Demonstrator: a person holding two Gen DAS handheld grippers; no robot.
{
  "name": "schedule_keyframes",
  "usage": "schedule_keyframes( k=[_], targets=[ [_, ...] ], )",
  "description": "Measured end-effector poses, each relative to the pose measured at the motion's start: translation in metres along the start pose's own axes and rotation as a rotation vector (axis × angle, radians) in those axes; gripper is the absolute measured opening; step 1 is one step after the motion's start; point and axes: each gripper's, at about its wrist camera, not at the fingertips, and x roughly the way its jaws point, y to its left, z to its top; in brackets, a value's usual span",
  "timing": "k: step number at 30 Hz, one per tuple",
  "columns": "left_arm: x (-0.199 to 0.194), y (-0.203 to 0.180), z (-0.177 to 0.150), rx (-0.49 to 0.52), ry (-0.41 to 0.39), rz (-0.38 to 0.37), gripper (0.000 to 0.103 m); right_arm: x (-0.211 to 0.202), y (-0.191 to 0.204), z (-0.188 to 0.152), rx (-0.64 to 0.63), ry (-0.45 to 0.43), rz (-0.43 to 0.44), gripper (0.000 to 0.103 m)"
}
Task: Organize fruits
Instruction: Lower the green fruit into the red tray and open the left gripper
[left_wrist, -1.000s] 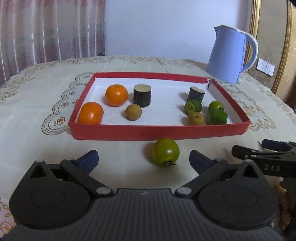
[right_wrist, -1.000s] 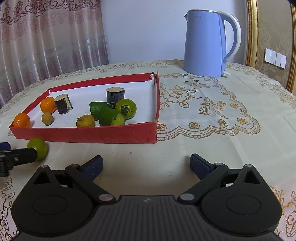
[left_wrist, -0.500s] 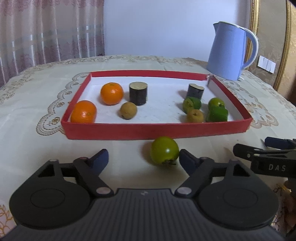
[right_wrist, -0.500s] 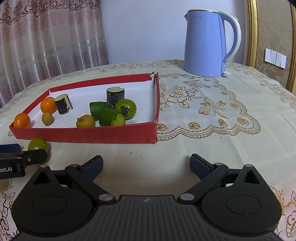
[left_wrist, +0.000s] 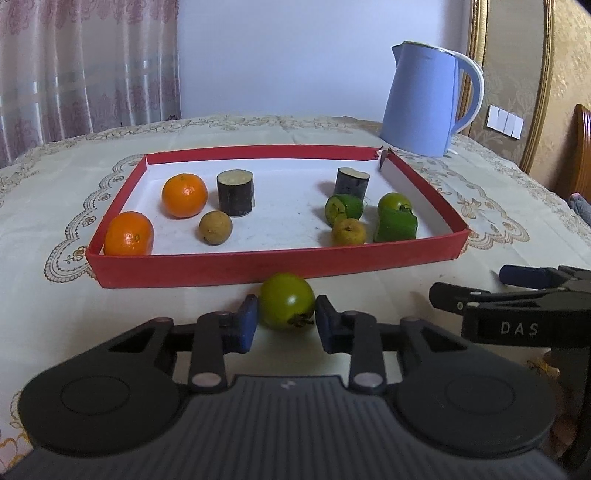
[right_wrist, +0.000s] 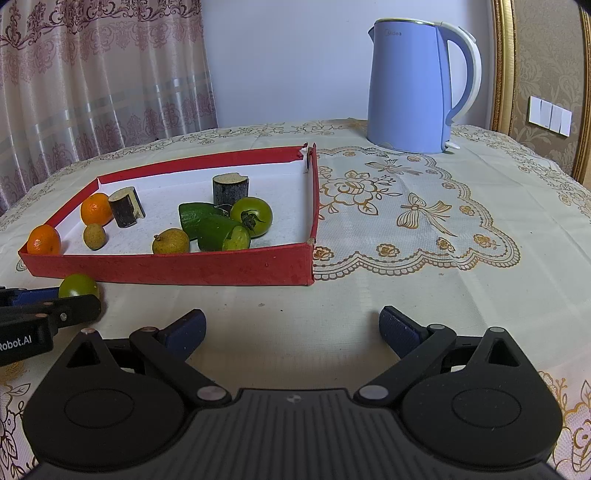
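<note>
Your left gripper (left_wrist: 285, 322), jaws just closing, pinches the green fruit (left_wrist: 287, 305) on the cloth before the red tray (left_wrist: 280, 264), right gripper (right_wrist: 291, 328) spread empty; the round skin may squirt out sideways.

A blue kettle (right_wrist: 417, 88) stands on the embroidered tablecloth (right_wrist: 424, 221) before curtains (right_wrist: 103, 74).

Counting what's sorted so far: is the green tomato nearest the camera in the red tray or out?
Out. The green tomato sits on the tablecloth before the red tray.
</note>
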Motion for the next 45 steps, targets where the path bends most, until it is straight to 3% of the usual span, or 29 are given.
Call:
schedule_keyframes(
  k=[13, 26, 35, 45],
  targets=[
    [-0.028, 0.026, 0.022, -0.032, -0.077, 0.054, 0.030, 0.000, 0.000, 0.000, 0.000, 0.000, 0.000, 0.101],
    [0.009, 0.054, 0.048, -0.058, -0.062, 0.139, 0.030, 0.000, 0.000, 0.000, 0.000, 0.000, 0.000, 0.101],
    [0.033, 0.055, 0.055, -0.063, -0.047, 0.141, 0.030, 0.000, 0.000, 0.000, 0.000, 0.000, 0.000, 0.101],
    [0.032, 0.057, 0.051, -0.053, -0.063, 0.123, 0.030, 0.000, 0.001, 0.000, -0.002, 0.001, -0.003, 0.101]
  ],
)
